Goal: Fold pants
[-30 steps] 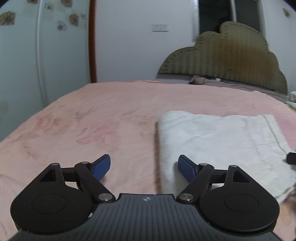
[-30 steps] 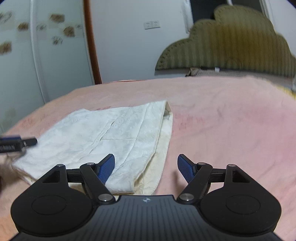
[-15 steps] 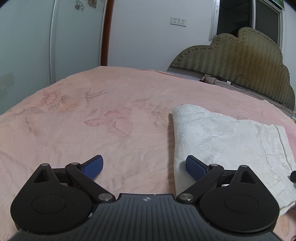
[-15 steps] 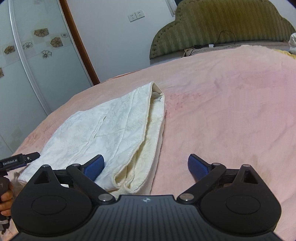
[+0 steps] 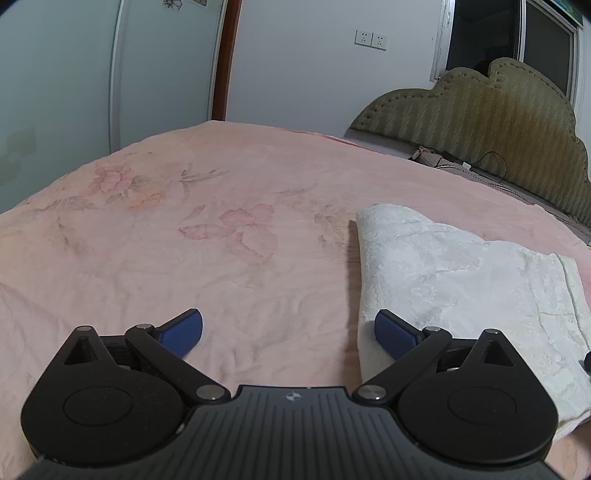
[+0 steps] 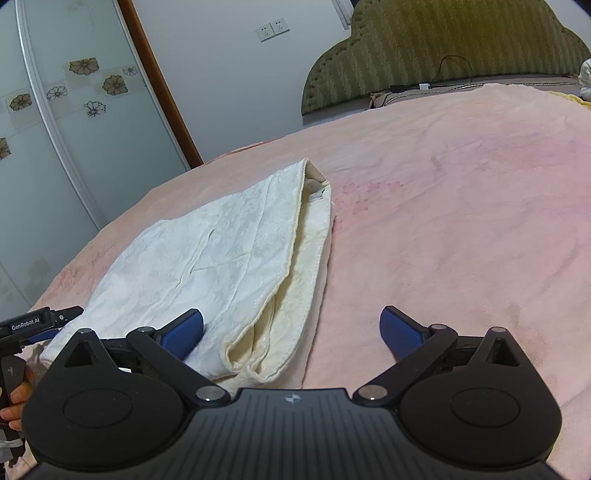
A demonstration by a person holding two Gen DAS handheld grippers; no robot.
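Two wrist fisheyes, low over bed (image 5: 221, 258), facing headboard (image 6: 443, 44) (angled downward); both share folded pants (image 5: 461, 280).

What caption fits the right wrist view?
Open right gripper, nothing between its jaws, over folded white pants on a pink blanket.

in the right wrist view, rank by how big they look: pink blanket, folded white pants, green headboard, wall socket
1. pink blanket, fills most of the view
2. folded white pants
3. green headboard, farther from the camera than the pants, so this order holds only for looks
4. wall socket, smallest
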